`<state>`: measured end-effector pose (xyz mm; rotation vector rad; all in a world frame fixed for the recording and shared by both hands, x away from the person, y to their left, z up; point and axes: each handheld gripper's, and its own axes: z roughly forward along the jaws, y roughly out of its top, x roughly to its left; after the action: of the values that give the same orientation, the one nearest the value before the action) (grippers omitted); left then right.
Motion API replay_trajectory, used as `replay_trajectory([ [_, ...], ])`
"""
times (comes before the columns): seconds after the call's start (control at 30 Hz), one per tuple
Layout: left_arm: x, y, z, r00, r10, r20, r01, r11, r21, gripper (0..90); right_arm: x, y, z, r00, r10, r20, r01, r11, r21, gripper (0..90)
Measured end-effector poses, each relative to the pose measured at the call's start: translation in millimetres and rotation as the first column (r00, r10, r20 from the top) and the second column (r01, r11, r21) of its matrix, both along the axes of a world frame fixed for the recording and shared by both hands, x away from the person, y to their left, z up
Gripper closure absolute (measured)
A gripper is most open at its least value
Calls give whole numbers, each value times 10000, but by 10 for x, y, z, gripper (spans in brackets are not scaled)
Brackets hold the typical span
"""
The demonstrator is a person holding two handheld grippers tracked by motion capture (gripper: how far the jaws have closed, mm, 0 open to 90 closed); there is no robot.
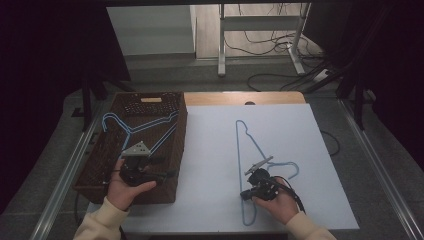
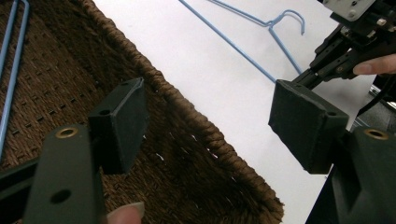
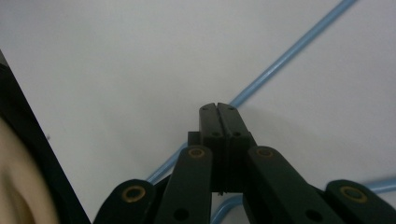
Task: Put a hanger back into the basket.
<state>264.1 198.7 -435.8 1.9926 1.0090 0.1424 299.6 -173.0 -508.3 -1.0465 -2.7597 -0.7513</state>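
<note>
A blue wire hanger (image 1: 239,145) lies flat on the white table cover (image 1: 210,150), its hook toward the right. My right gripper (image 1: 244,194) rests low on the hanger's long straight wire, jaws shut. In the right gripper view the wire (image 3: 289,53) runs under the closed tips of the right gripper (image 3: 218,109); whether it is pinched I cannot tell. My left gripper (image 1: 162,167) hovers open over the right rim of a brown woven basket (image 1: 95,165), nothing between its pads (image 2: 126,112). Blue hangers (image 1: 132,131) lie inside the basket.
The basket stands at the table's left side, its woven rim (image 2: 187,107) just below my left gripper. The white cover ends near the front edge by the person's sleeves. Beyond the table are a desk frame (image 1: 260,30) and floor cables.
</note>
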Motion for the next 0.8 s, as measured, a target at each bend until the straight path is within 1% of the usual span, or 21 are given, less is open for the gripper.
replay_trajectory([
  [0.1,1,4,0,10000,15,-6,-15,10000,-4,277,0,75,-20,9999,5,-127,-2,9997,238,900],
  [0.13,2,5,-1,10000,46,-34,-46,10000,-14,277,1,91,-21,9999,38,-166,-33,9997,261,900],
  [0.2,0,11,-3,10000,53,-39,-53,10000,-18,277,0,111,-16,9999,128,-76,-126,9997,201,900],
  [0.27,0,17,-4,10000,26,-29,-26,10000,-24,277,-4,83,-13,9999,116,-45,-115,9999,114,900],
  [0.33,-2,16,-3,10000,14,-49,-14,10000,-50,277,-22,22,-11,9999,79,-73,-78,9999,142,900],
  [0.4,1,16,-2,10000,3,-27,-3,10000,-44,277,-57,11,-13,9993,348,-121,-346,9992,193,900],
  [0.43,1,13,0,10000,8,-27,-8,10000,-49,277,-89,32,-22,9976,685,-139,-681,9972,304,900],
  [0.47,2,12,2,10000,-17,-22,17,10000,-20,277,-122,70,-26,9962,860,-146,-855,9958,321,900],
  [0.5,2,7,5,10000,-29,-6,29,10000,-7,277,-139,103,-25,9954,958,-45,-957,9950,289,900],
  [0.57,2,0,9,10000,-56,20,56,10000,5,277,-155,201,-22,9925,1220,110,-1223,9918,376,900],
  [0.67,-1,-1,9,10000,-27,15,27,10000,-19,277,-139,315,-37,9918,1269,122,-1273,9909,443,900],
  [0.8,5,14,6,10000,0,8,0,10000,-26,277,-98,466,-56,9906,1341,256,-1352,9895,510,900],
])
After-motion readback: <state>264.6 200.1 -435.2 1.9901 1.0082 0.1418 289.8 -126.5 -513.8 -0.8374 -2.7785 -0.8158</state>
